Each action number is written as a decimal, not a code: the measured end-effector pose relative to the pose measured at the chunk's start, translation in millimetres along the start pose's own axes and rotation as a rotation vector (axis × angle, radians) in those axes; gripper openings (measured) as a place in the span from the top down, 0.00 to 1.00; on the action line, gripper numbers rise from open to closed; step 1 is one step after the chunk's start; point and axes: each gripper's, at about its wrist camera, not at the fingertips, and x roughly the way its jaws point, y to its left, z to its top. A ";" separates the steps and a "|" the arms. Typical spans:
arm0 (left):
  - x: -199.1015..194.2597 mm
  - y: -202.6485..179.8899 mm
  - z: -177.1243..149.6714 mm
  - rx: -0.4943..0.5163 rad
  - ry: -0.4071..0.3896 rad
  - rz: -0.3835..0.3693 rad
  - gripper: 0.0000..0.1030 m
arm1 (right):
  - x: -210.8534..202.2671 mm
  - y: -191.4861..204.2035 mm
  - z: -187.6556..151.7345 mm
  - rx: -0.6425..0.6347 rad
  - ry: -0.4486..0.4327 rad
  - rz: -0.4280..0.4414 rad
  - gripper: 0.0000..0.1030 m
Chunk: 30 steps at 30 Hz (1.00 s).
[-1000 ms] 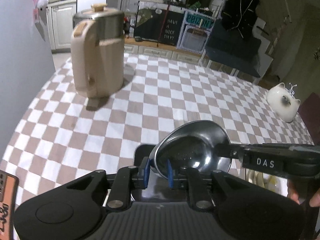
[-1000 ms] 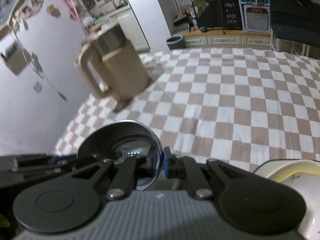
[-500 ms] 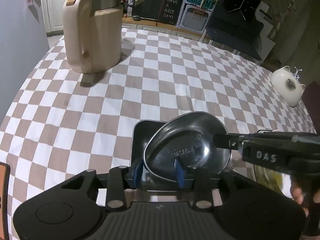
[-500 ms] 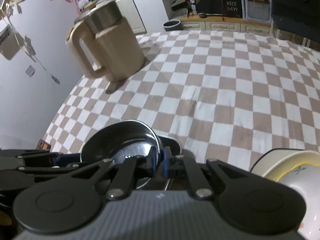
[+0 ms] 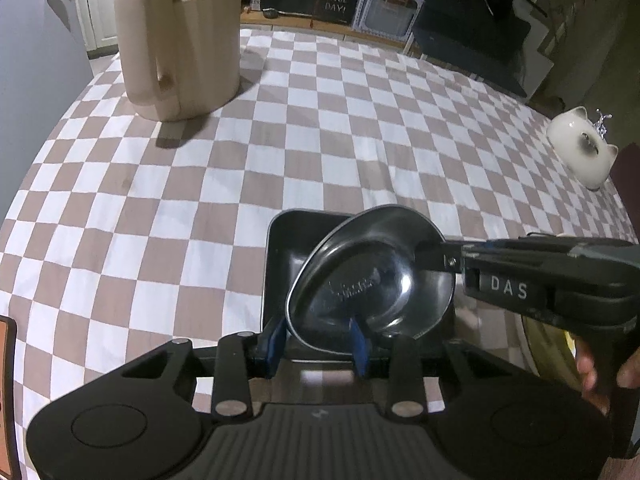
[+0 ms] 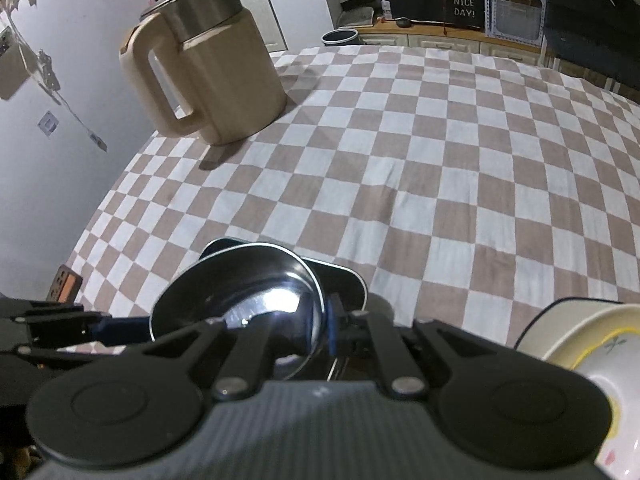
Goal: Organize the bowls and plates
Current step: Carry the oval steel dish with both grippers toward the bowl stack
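A steel bowl (image 5: 372, 280) hangs tilted over a black square dish (image 5: 288, 248) on the checkered cloth. My right gripper (image 5: 432, 258) comes in from the right and is shut on the bowl's right rim. In the right wrist view the bowl (image 6: 240, 292) fills the space before that gripper (image 6: 324, 328), with the dish (image 6: 344, 280) behind it. My left gripper (image 5: 317, 342) stands open, its blue pads apart on either side of the bowl's near rim without pressing it. Its fingers (image 6: 100, 326) also reach in from the left in the right wrist view.
A beige jug kettle (image 5: 180, 40) stands at the far left of the table. A white cat-shaped ornament (image 5: 580, 152) sits at the right edge. A white bowl with a yellow rim (image 6: 592, 344) lies close on the right. An orange and black device (image 5: 6, 360) is at the near left.
The left jaws have spread apart and let go of the bowl's rim. Both grippers sank, and the bowl came down over the black dish, still in the right gripper.
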 end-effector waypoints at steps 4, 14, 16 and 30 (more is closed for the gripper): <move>1.8 -0.8 -0.4 0.006 0.010 0.001 0.64 | 3.8 -0.4 1.7 0.000 0.003 -0.005 0.90; 3.9 0.6 0.1 -0.001 0.019 -0.004 0.64 | 14.2 -1.3 5.2 0.016 0.022 -0.003 0.89; 4.2 0.1 0.1 0.000 0.021 -0.007 0.62 | 17.0 -2.3 5.3 0.026 0.029 0.001 0.88; 0.9 -3.6 -0.9 0.012 0.013 -0.033 0.45 | 13.9 -10.3 11.6 0.100 -0.011 0.039 0.67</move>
